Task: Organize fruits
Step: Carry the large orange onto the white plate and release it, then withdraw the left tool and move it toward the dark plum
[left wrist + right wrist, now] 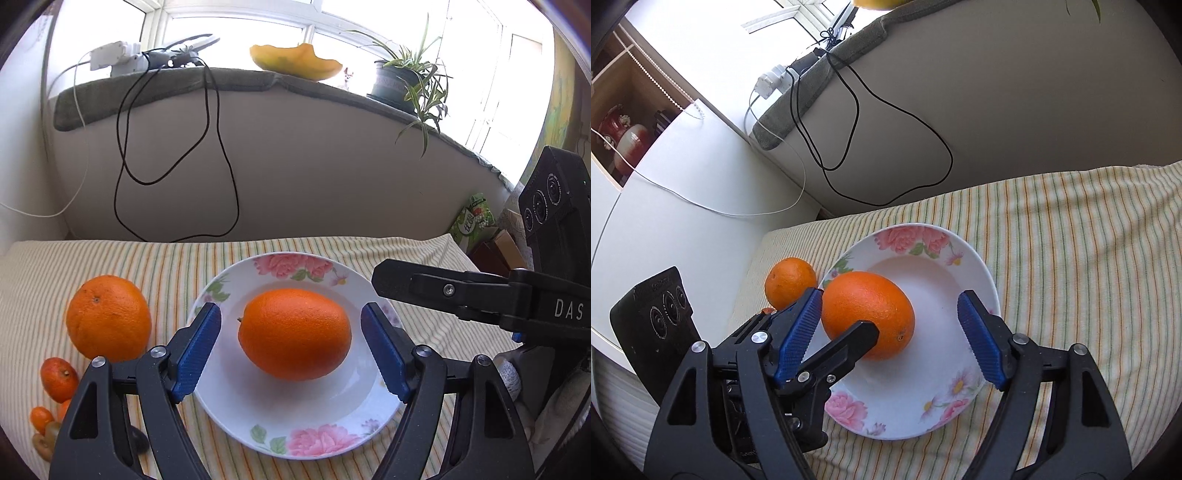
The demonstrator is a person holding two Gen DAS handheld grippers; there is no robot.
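A large orange lies in a white flowered plate on a striped cloth. My left gripper is open, its blue pads on either side of this orange without touching it. A second orange sits on the cloth left of the plate, with several small orange fruits beside it. In the right wrist view my right gripper is open above the plate, with the orange near its left pad and the second orange behind. The left gripper's finger crosses in front.
The right gripper's black arm reaches in at the right of the left wrist view. A wall with hanging black cables stands behind the cloth. The sill above holds a potted plant and a yellow peel.
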